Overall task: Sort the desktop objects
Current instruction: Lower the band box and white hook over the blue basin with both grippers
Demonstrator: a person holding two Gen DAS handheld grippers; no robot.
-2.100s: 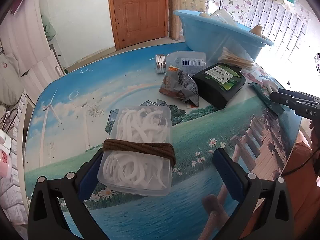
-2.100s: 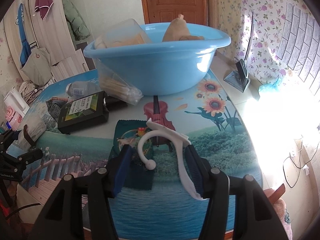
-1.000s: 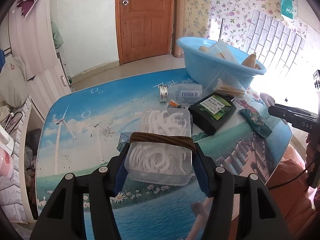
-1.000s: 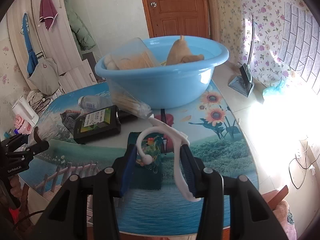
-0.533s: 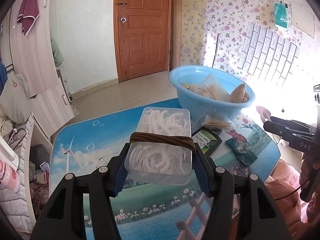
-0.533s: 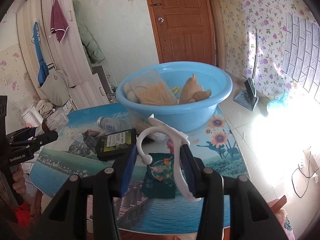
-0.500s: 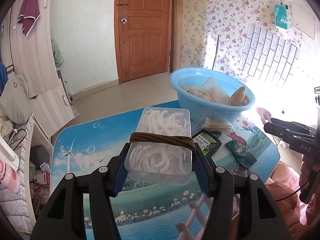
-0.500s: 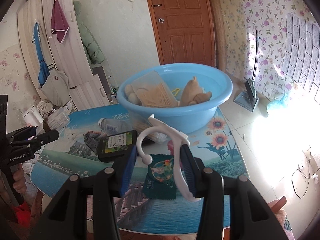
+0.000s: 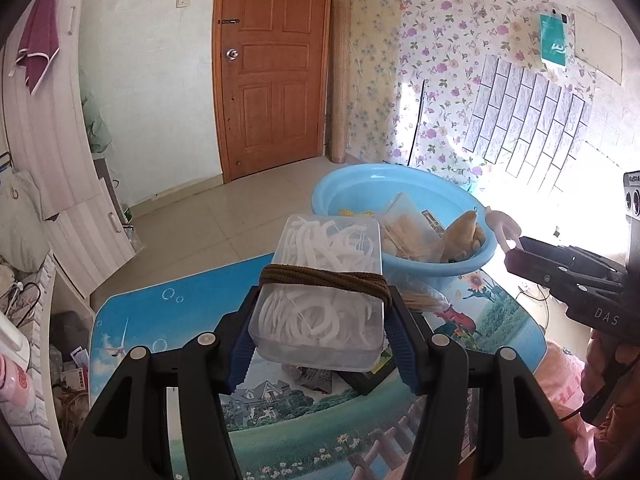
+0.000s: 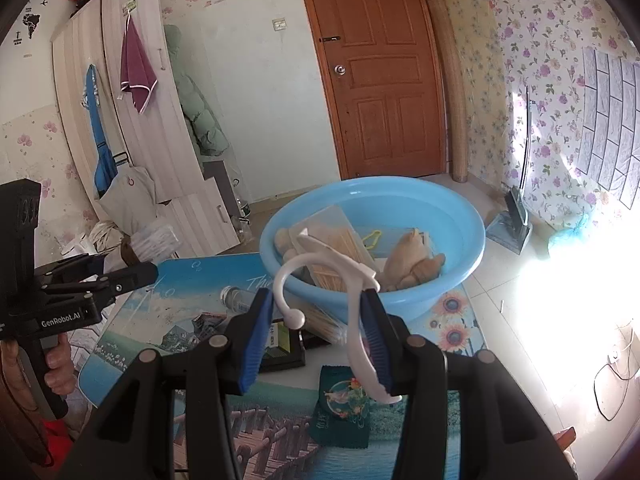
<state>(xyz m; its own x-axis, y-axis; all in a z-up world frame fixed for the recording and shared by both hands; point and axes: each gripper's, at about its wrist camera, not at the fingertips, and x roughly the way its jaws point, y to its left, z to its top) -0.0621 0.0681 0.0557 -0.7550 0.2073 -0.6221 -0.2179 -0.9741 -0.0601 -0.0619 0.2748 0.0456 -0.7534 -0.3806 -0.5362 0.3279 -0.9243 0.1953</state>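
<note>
Left gripper [image 9: 318, 336] clamped half-wide on clear rectangular plastic box [image 9: 320, 292], stuffed with white curved picks, brown elastic band [image 9: 324, 278] round middle; box in air above table [image 9: 168, 312]. Right gripper [image 10: 316, 336] pinching white curved plastic hook [image 10: 352, 280], ball-tipped, smooth, against one blue ribbed pad, airborne. Round glossy blue basin [image 10: 460, 232] at table's far edge, holding toothpick box, tan plush.

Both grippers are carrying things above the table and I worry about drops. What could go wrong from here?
The white hook seems pinched only along one side by the right gripper, so it might swing or slip. The clear box sits tilted in the left gripper. The blue basin already holds several items, so landings could be awkward.
</note>
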